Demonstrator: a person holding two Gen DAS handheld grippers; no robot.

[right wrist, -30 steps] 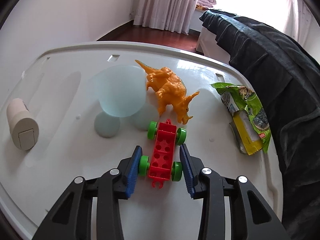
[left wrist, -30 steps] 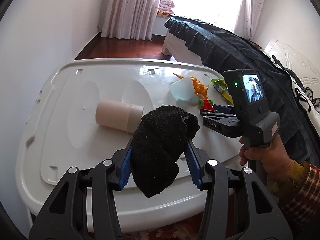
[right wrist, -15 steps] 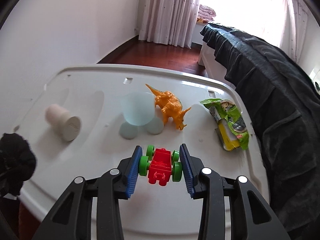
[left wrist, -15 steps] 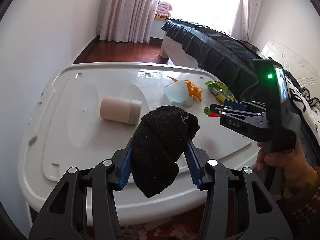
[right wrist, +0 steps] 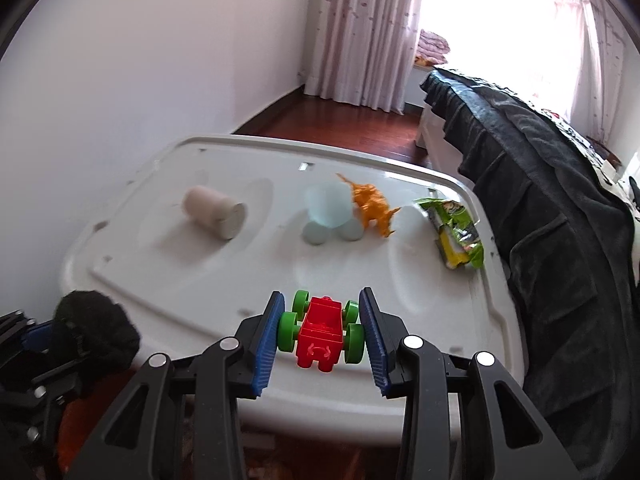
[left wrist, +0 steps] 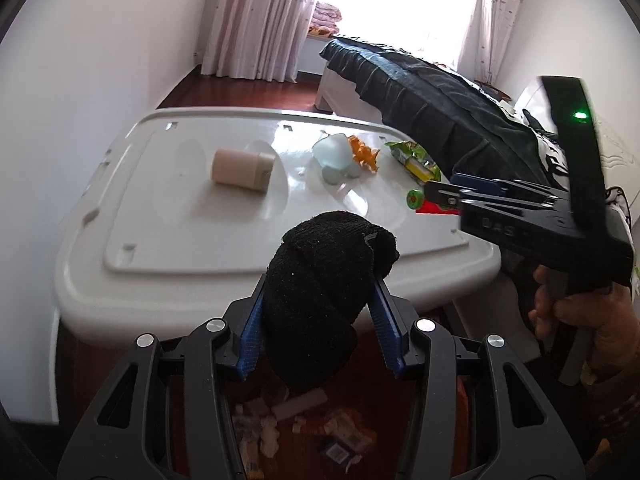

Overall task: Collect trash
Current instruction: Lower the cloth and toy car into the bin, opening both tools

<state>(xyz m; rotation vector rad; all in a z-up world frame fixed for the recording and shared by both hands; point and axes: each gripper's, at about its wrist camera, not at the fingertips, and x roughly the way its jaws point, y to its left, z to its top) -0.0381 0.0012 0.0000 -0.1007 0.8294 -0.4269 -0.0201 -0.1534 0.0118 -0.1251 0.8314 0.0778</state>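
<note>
My left gripper (left wrist: 318,326) is shut on a black sock (left wrist: 320,292), held out past the near edge of the white table (left wrist: 168,240), above a bin of scraps (left wrist: 304,432). My right gripper (right wrist: 322,340) is shut on a red toy car with green wheels (right wrist: 322,334), lifted over the table's near edge (right wrist: 320,408). In the left wrist view the right gripper (left wrist: 434,196) shows at the right with the car (left wrist: 424,204) in its jaws. The sock (right wrist: 96,328) also appears at lower left in the right wrist view.
On the table lie a beige cylinder (right wrist: 214,216), a pale blue cup (right wrist: 328,210), an orange toy dinosaur (right wrist: 374,208) and a green snack wrapper (right wrist: 456,230). A bed with a dark cover (right wrist: 540,200) flanks the table's right side. A white wall stands at the left.
Both grippers have drawn back from the table toward its near edge with their loads. The right one has lifted the toy car off the surface. The bin of scraps has come into view below.
</note>
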